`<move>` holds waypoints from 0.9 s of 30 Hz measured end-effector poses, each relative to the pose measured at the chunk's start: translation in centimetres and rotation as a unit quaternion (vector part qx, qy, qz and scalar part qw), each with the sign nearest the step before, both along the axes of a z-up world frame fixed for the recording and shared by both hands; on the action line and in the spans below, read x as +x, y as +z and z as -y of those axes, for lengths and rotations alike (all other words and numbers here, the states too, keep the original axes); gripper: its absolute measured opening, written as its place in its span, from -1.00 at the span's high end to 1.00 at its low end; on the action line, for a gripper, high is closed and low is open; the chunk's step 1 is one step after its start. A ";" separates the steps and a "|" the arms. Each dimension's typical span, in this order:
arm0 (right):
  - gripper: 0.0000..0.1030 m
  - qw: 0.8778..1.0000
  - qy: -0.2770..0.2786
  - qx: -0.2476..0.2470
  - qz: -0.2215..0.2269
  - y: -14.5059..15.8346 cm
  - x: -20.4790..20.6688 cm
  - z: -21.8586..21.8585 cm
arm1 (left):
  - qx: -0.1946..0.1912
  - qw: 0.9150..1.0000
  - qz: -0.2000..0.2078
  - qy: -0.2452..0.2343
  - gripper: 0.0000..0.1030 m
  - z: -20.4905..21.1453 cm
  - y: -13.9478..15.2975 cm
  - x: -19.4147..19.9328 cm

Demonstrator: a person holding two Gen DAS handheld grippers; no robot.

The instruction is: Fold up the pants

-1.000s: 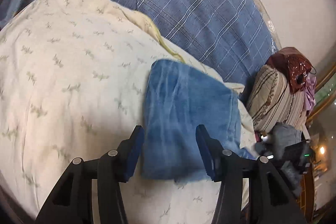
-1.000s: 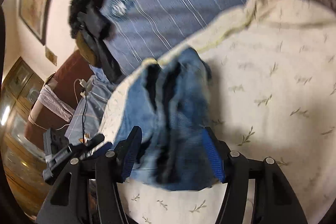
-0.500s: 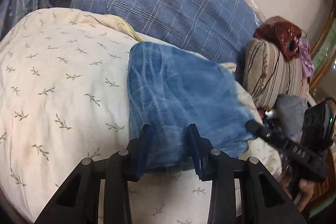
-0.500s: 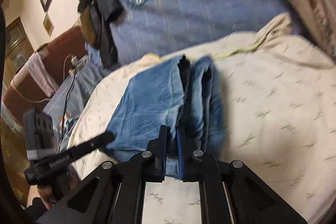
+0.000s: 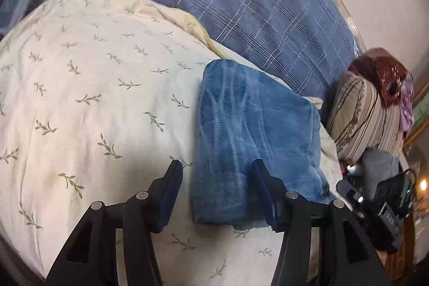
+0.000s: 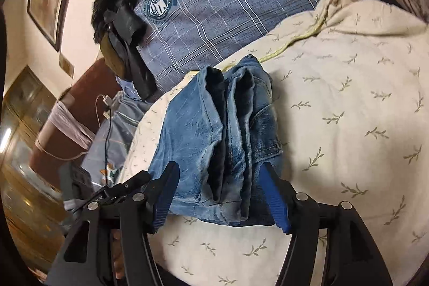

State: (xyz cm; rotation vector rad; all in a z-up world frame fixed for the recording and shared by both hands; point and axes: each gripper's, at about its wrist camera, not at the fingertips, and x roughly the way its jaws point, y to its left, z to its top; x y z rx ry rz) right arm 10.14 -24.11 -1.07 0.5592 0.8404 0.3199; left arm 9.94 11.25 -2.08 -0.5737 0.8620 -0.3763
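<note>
Pants made of faded blue denim (image 5: pixel 254 141) are lying folded into a thick rectangular bundle on a cream quilt printed with small green leaf sprigs (image 5: pixel 88 87), which is covering a bed. Behind the quilt, a large blue plaid pillow with a round crest badge (image 5: pixel 257 7) is leaning against a pale wall. A beige striped cushion (image 5: pixel 362 119) is sitting just beside the bundle's far corner.

Seen from the left wrist, the left claw (image 5: pixel 217 176) is standing wide, its two blue-padded fingers straddling the near edge of the bundle — one over bare quilt, the other over denim — and it is gripping nothing. Seen from the right wrist, the right claw (image 6: pixel 218 176) is also standing wide and holding nothing, its fingers framing the open end of the bundle, where several stacked denim layers and a hem seam are showing (image 6: pixel 230 141).

By the look of it, the folding is nearly or fully finished: the pants are forming a compact stack with no leg trailing loose. The step in hand appears to be letting go and checking the result. Any next move would likely call for only light work — pressing the stacked layers flat or squaring the slightly splayed open end, with both claws drawing clear without snagging the top layer.
</note>
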 end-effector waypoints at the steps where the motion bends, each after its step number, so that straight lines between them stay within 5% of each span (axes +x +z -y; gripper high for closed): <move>1: -0.32 1.000 -0.001 -0.006 -0.006 0.0 0.3 -0.2 | -0.002 1.000 -0.005 0.000 -0.06 -0.1 0.0 0.2; 5: -0.43 1.000 0.021 -0.019 -0.006 1.2 1.8 -0.9 | -0.019 1.000 -0.020 -0.001 -0.15 -0.7 0.8 2.4; 11: -0.54 0.996 0.040 -0.065 -0.037 2.8 8.3 -1.4 | 0.027 0.998 -0.059 -0.006 -0.13 0.3 2.2 10.2; 15: -0.54 0.997 0.038 -0.035 -0.061 1.7 12.7 -0.4 | -0.005 0.997 -0.078 -0.020 -0.13 0.9 1.9 14.6; 22: -0.58 0.995 0.062 0.003 -0.072 -1.3 13.8 0.5 | -0.051 0.996 -0.068 -0.031 -0.13 0.6 -0.6 15.6; 27: -0.58 0.994 0.077 -0.043 -0.066 -0.2 13.9 -1.1 | -0.015 0.998 -0.054 -0.042 -0.13 1.7 -0.5 15.5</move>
